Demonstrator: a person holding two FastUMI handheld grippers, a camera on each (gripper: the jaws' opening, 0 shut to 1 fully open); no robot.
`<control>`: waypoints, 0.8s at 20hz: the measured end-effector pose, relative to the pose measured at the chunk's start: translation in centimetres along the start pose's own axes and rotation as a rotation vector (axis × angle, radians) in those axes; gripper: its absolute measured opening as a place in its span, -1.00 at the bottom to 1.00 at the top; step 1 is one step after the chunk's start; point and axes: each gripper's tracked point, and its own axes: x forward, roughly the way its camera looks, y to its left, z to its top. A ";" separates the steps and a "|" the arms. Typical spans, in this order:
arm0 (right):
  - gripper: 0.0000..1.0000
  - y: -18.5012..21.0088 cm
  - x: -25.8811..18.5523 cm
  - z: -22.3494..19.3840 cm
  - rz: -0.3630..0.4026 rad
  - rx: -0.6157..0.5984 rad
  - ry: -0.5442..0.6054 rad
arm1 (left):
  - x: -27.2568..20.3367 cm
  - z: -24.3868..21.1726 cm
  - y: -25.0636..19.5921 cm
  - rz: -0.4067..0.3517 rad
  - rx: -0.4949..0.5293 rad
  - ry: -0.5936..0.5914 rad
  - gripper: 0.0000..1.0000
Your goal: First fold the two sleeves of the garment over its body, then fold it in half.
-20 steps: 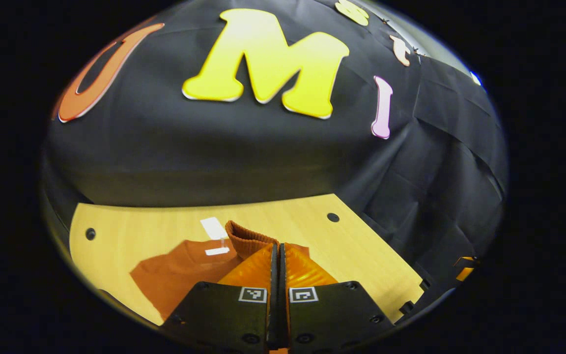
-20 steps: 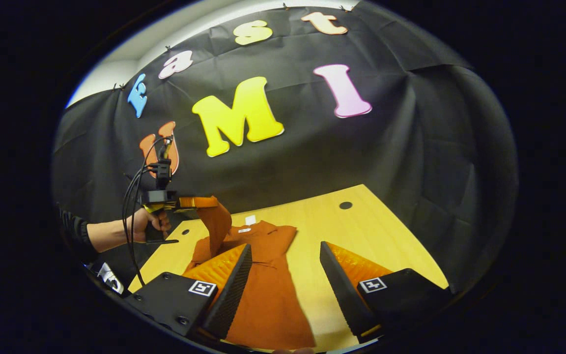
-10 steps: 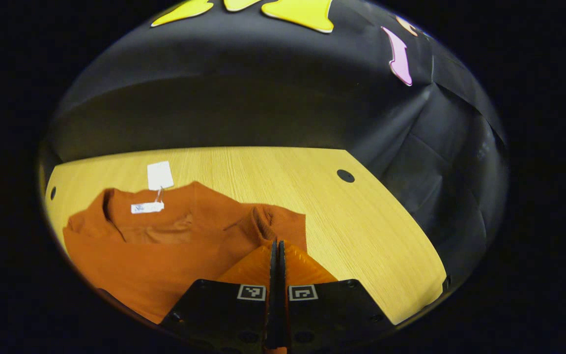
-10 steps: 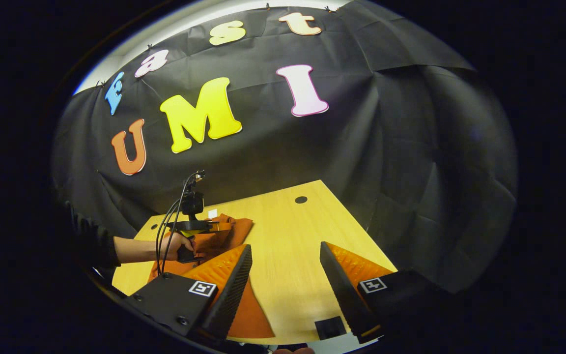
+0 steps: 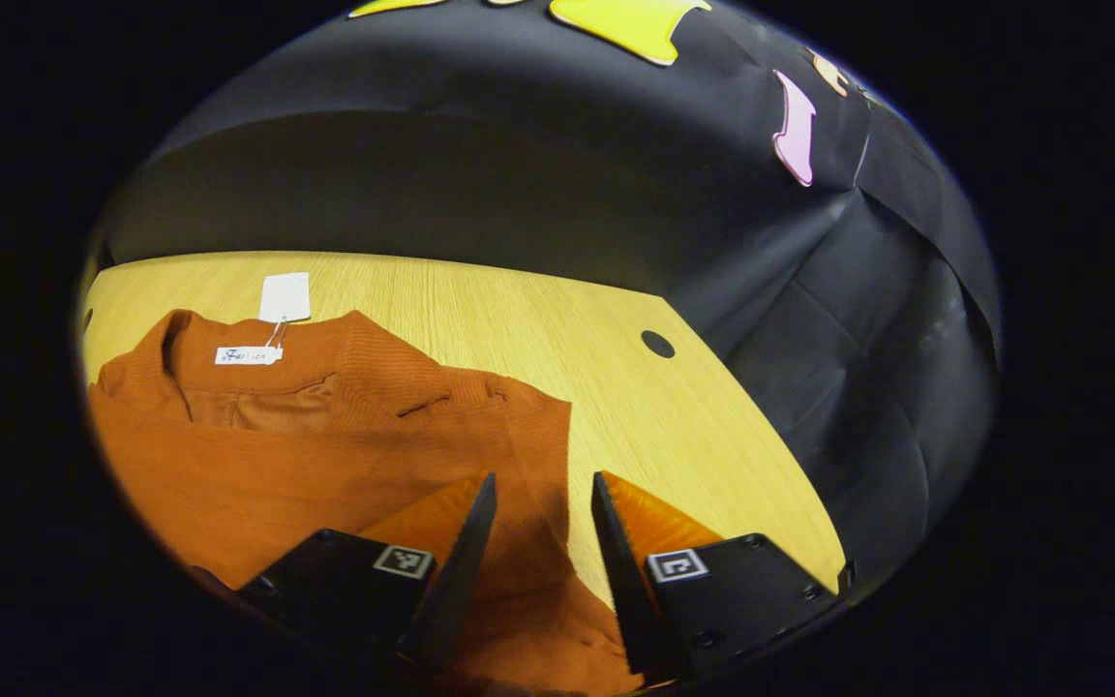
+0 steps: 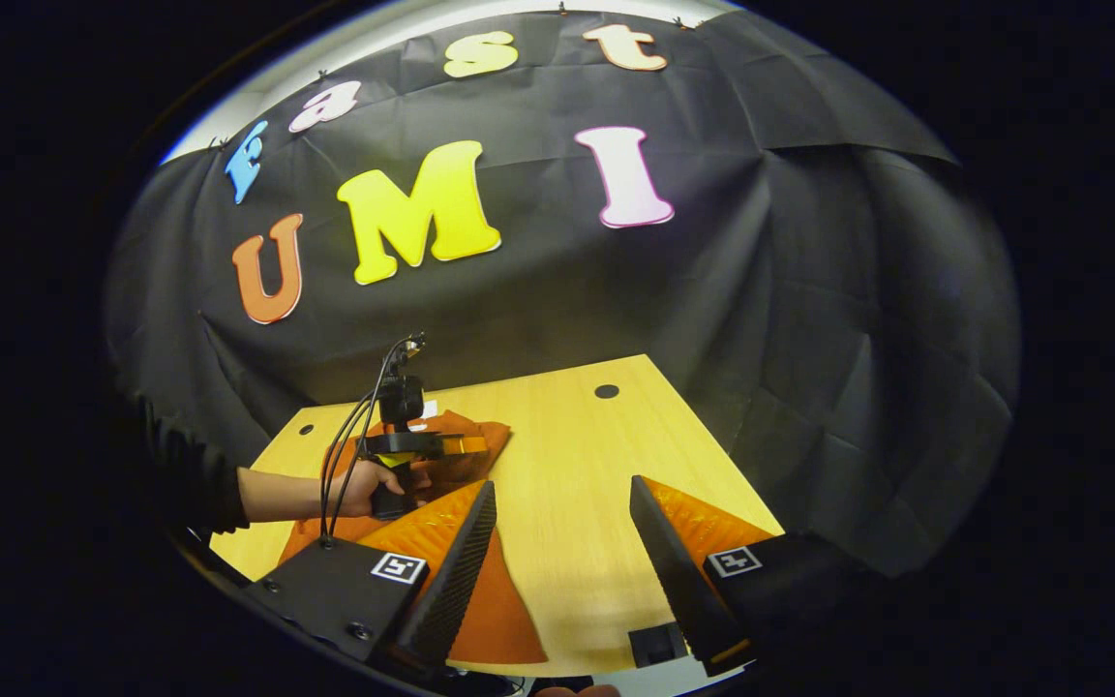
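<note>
A rust-orange knit garment [image 5: 325, 455] lies flat on the wooden table [image 5: 693, 436], its collar at the upper left with a white hang tag [image 5: 285, 296]. One sleeve lies folded across the body. My left gripper [image 5: 543, 476] is open just above the garment's right edge, with nothing between its fingers. In the right gripper view the garment [image 6: 499, 610] lies to the left, and a hand [image 6: 364, 484] holds the left gripper [image 6: 466, 445] over it. My right gripper [image 6: 562, 482] stands open above bare table [image 6: 567, 445], beside the garment's lower edge.
The black cloth wall rises right behind the table's far edge. A round hole [image 5: 657, 343] sits in the table's far right corner, which is cut at an angle. A small black block [image 6: 654, 644] lies at the near edge.
My left gripper came down onto the garment's body with the sleeve, then opened and let it go. The sleeve now lies flat. The right gripper stayed open and barely moved.
</note>
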 end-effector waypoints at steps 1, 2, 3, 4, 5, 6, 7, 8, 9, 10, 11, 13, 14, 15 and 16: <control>0.79 0.9 0.3 0.0 0.017 -0.007 -0.003 | -1.9 0.7 0.0 0.009 0.016 -0.033 0.47; 0.80 2.0 0.7 0.0 0.036 -0.015 -0.006 | -4.3 1.4 0.1 0.020 0.038 -0.072 1.00; 0.80 3.1 1.1 0.1 0.057 -0.021 -0.009 | -6.9 2.3 0.1 0.039 0.066 -0.126 0.89; 0.80 4.1 1.5 0.0 0.080 -0.025 -0.009 | -10.0 3.3 0.2 0.049 0.093 -0.182 0.96; 0.85 5.5 1.9 -0.1 0.104 -0.030 -0.010 | -13.2 4.0 0.2 0.061 0.118 -0.233 0.96; 0.87 6.6 2.4 -0.2 0.124 -0.037 -0.011 | -16.6 4.5 0.4 0.077 0.138 -0.281 0.98; 0.89 7.7 2.8 -0.4 0.146 -0.045 -0.011 | -19.8 4.6 0.8 0.095 0.161 -0.326 0.96; 0.90 8.7 3.1 -0.6 0.165 -0.053 -0.009 | -22.5 4.4 1.6 0.124 0.177 -0.349 0.96; 0.94 9.5 3.3 -0.9 0.180 -0.065 -0.010 | -25.5 3.8 3.3 0.177 0.184 -0.370 0.95; 0.87 10.1 3.4 -0.9 0.189 -0.079 -0.014 | -28.0 3.2 5.1 0.222 0.181 -0.385 0.95; 0.87 10.7 3.6 -0.9 0.198 -0.089 -0.020 | -30.5 2.8 6.7 0.274 0.177 -0.401 0.96; 0.87 12.0 3.5 -0.9 0.215 -0.113 -0.033 | -35.4 2.5 9.4 0.385 0.175 -0.460 0.96; 0.94 12.7 3.5 -0.8 0.213 -0.135 -0.050 | -37.2 2.2 10.0 0.427 0.164 -0.486 0.96; 0.94 13.1 3.4 -0.5 0.210 -0.147 -0.066 | -37.8 2.4 10.3 0.455 0.157 -0.502 0.96; 0.94 13.8 3.4 -0.6 0.215 -0.150 -0.074 | -39.1 2.3 10.5 0.469 0.144 -0.520 0.96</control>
